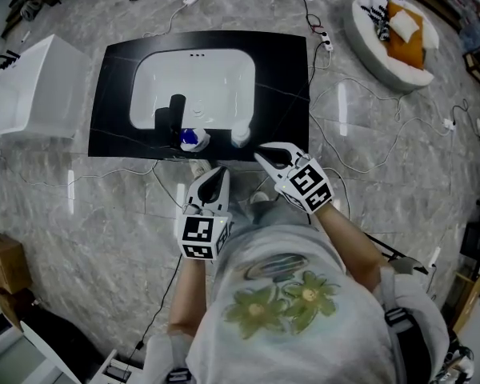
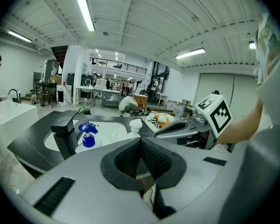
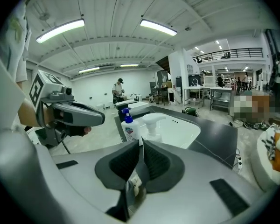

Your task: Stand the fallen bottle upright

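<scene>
The left gripper [image 1: 217, 174] hangs in front of the black tabletop [image 1: 120, 78]. Its fingers [image 2: 128, 157] are pressed together with nothing in them. Past it stand the black tap [image 1: 176, 112], then the blue-topped bottle [image 1: 190, 139] and the white bottle [image 1: 240, 134], both upright on the front edge of the sink [image 1: 224, 78]. The right gripper [image 1: 264, 157] is close by, squeezed together and empty too. A bump from it could tip a bottle into the sink, because that edge looks thin. The bottle bottoms are hidden, and I cannot tell which bottle the job means.
</scene>
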Action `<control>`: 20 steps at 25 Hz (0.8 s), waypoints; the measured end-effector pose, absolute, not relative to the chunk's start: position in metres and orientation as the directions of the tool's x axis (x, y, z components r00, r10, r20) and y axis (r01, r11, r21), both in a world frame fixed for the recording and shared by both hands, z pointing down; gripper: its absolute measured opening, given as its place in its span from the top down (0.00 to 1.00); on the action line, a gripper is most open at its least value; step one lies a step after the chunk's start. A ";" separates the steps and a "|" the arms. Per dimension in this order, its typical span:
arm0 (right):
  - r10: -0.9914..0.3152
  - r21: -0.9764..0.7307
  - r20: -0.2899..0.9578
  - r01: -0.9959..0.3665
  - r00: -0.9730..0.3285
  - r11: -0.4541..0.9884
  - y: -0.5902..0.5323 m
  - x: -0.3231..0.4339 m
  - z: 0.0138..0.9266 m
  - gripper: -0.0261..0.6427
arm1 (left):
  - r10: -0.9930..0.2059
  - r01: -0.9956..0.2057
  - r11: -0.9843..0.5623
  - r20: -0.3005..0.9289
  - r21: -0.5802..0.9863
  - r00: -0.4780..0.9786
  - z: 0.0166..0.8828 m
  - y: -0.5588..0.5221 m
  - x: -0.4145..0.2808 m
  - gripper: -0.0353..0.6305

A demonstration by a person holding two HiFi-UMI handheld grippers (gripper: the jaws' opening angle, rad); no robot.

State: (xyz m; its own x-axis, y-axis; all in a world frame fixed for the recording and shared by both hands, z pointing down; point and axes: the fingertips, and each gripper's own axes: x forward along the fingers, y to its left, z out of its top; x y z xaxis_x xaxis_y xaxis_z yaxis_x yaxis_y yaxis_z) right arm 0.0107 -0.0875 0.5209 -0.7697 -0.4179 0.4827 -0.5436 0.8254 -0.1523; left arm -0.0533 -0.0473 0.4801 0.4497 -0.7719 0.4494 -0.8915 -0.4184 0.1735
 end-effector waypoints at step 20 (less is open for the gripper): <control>-0.483 -0.186 0.384 -0.578 -0.787 0.794 -0.025 0.043 0.480 0.90 | -0.739 -0.834 -0.518 0.391 0.190 0.548 0.454 -0.019 0.000 0.92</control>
State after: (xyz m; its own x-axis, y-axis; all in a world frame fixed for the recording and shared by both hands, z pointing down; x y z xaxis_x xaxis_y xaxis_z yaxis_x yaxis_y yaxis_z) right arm 0.0427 -0.0251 0.4795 -0.7869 -0.4829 0.3842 -0.5782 0.7944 -0.1858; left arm 0.0002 -0.0194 0.4539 0.5481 -0.7392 0.3914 -0.8341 -0.5181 0.1896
